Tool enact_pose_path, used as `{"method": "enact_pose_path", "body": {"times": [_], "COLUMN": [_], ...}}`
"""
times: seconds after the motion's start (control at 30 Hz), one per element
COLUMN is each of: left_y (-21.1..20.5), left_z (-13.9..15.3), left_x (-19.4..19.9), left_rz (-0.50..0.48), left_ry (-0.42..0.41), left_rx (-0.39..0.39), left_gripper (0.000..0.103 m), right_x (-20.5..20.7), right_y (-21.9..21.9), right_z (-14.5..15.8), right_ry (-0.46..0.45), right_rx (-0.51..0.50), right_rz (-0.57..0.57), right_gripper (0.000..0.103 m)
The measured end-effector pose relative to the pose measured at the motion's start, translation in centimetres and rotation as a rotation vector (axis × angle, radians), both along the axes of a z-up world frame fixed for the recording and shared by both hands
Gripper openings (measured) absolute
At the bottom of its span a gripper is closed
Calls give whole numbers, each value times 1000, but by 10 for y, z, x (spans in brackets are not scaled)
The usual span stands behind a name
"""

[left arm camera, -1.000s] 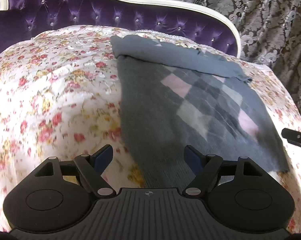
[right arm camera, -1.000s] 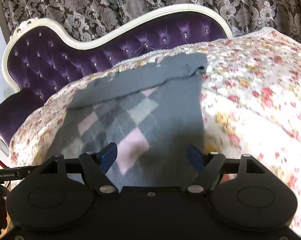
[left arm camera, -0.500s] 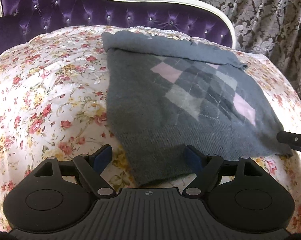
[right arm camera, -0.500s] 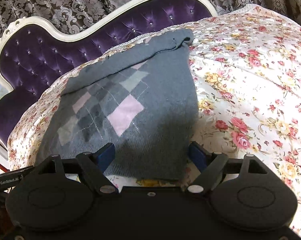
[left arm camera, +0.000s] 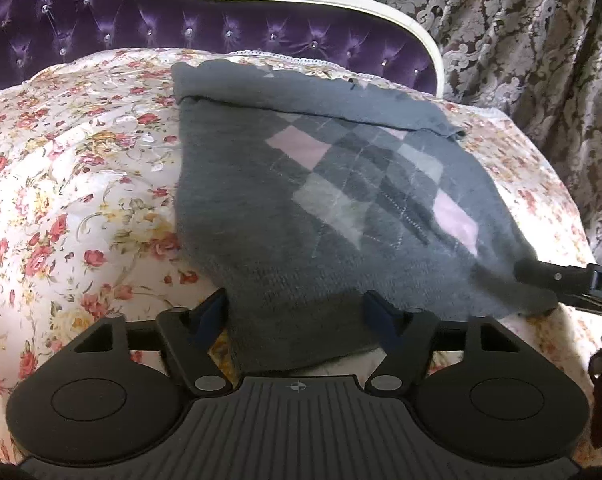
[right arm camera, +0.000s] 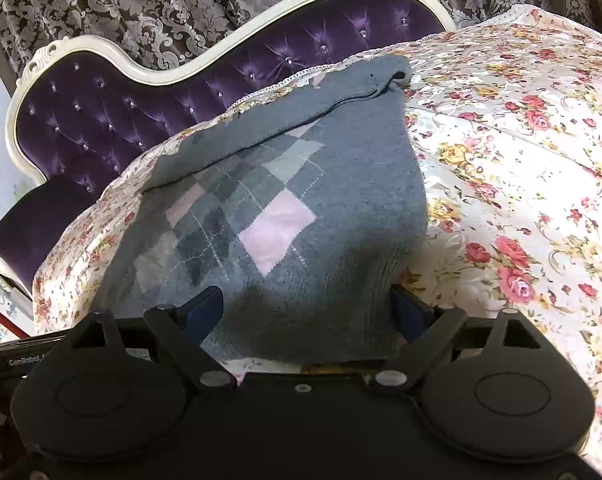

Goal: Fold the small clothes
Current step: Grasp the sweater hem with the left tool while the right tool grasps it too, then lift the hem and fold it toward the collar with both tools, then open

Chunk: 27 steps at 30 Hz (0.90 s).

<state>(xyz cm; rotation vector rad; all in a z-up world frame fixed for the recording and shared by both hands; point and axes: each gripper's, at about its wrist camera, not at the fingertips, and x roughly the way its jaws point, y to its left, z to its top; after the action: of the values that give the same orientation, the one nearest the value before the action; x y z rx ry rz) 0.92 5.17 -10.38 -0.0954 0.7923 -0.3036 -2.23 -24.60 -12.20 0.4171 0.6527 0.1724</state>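
Note:
A grey knit sweater (left arm camera: pixel 341 200) with a pink and grey argyle pattern lies flat on the flowered bedspread (left arm camera: pixel 81 180), a folded band across its far edge. My left gripper (left arm camera: pixel 299 316) is open, its fingers on either side of the sweater's near left hem corner. My right gripper (right arm camera: pixel 307 312) is open, its fingers on either side of the near right hem corner of the sweater (right arm camera: pixel 301 208). The right gripper's finger also shows at the right edge of the left wrist view (left arm camera: pixel 549 276).
A purple tufted headboard (left arm camera: pixel 221 36) with a white frame stands behind the bed, also in the right wrist view (right arm camera: pixel 161 92). Patterned grey curtains (left arm camera: pixel 521 40) hang behind it. The bedspread (right arm camera: pixel 521 180) extends to the sides of the sweater.
Both grippers have moved forward and down to the sweater's near hem, so the hem now lies between each pair of open fingers. The sweater has not moved.

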Motion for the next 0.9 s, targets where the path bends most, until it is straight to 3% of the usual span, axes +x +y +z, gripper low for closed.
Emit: {"method": "enact_pose_path", "body": {"times": [0.33, 0.43, 0.53, 0.6, 0.63, 0.9], "left_y": [10, 12, 14, 14, 15, 21], "left_z": [1, 1, 0, 0, 1, 31], "left_x": [3, 4, 4, 5, 5, 3], "left_rz": [27, 36, 53, 53, 50, 48], "left_ry": [22, 16, 12, 11, 13, -42], "left_rx": [-46, -53, -59, -61, -69, -116], "left_gripper": [50, 43, 28, 8, 7, 6], "right_x": [-2, -2, 0, 0, 1, -4], "right_y": [-12, -10, -11, -13, -14, -26], "right_z": [-2, -1, -1, -2, -2, 9], "right_ry": [-8, -6, 3, 15, 23, -8], "right_rx": [104, 75, 67, 55, 41, 105], "right_rz": [-3, -4, -11, -27, -37, -34], "right_gripper": [87, 71, 55, 27, 19, 14]}}
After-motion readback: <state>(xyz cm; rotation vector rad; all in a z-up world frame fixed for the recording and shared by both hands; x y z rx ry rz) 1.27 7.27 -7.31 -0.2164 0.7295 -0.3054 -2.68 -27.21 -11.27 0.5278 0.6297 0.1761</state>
